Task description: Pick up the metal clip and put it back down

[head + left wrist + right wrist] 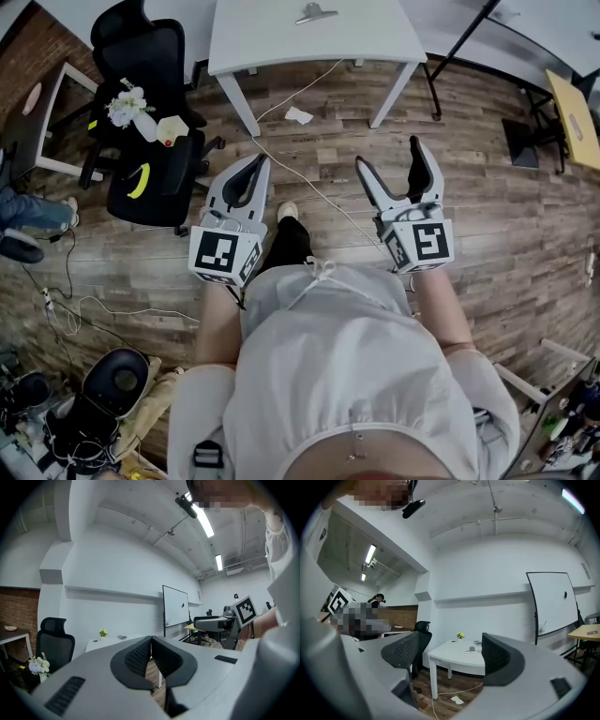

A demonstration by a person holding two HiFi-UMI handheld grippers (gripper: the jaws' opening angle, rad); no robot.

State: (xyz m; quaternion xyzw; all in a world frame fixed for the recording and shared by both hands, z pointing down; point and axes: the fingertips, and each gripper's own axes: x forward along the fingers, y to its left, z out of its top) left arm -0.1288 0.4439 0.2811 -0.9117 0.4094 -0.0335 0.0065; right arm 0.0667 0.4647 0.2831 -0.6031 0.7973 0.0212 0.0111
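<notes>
The metal clip (315,13) lies on the white table (281,42) at the top of the head view; in the right gripper view the metal clip (471,649) is a small grey shape on the white table (454,660). My right gripper (392,169) is open, held level over the wood floor well short of the table, nothing between its jaws. My left gripper (261,167) is shut, its pads (143,654) pressed together on nothing, also short of the table. In the right gripper view the right gripper (449,652) frames the table between its jaws.
A black office chair (150,112) holding flowers and a banana stands at the left. A white cable (300,173) and a scrap of paper (298,115) lie on the wood floor under the table. A whiteboard (553,603) stands at the right wall. A second desk (574,117) sits far right.
</notes>
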